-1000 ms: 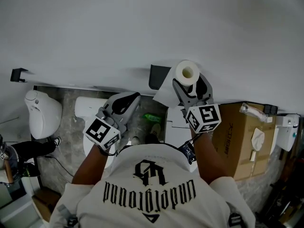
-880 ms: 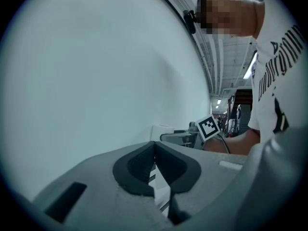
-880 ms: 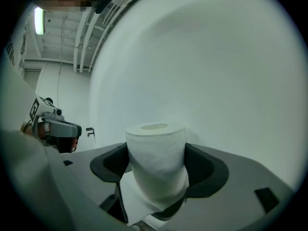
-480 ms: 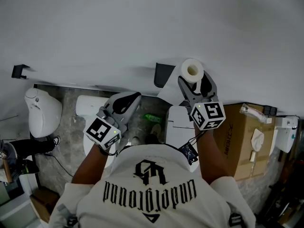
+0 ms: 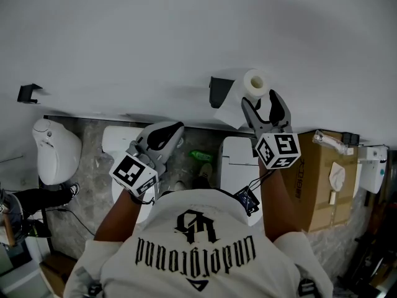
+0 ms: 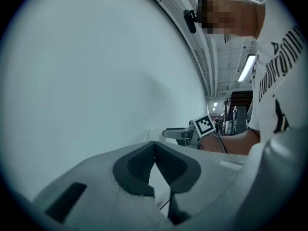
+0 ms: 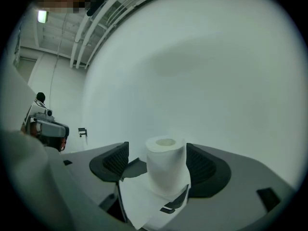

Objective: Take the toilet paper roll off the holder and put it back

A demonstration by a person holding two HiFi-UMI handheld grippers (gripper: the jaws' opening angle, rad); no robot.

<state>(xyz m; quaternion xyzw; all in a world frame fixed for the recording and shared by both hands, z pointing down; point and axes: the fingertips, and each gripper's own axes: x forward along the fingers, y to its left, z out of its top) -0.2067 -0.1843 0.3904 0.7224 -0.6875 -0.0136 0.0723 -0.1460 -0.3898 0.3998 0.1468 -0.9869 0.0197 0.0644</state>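
**A:** Start big. What's in front of the person?

**B:** A bare white wall [image 5: 186, 30], filling the head view from 9 o'clock round to 3 o'clock. Everything that matters is up against it.

**A:** Which gripper is nearer the task's thing?

**B:** The right gripper [image 5: 259, 101], easily. Its jaws stand wide apart and point at the wall. The left gripper [image 5: 169, 132] hangs well apart at about 8 o'clock from there, with its jaws together on nothing.

**A:** And the toilet paper roll?

**B:** The toilet paper roll [image 7: 166, 170] stands between the right jaws, at 12 o'clock from the marker cube in the head view. In the right gripper view the pad at 3 o'clock is just beside it; I can't tell if they touch. The pad at 9 o'clock is clearly apart from it, so it isn't clamped.

**A:** Its long axis?

**B:** Upright in the right gripper view, core hole at 12 o'clock, so it runs across the line along which the jaws close.

**A:** The holder?

**B:** The dark holder [image 5: 218, 90] is on the wall at 9 o'clock of the roll, with a loose sheet [image 7: 137, 201] trailing toward 7 o'clock.

**A:** So what does the next move turn on?

**B:** I'd judge that any slide on or off must follow that upright axis.
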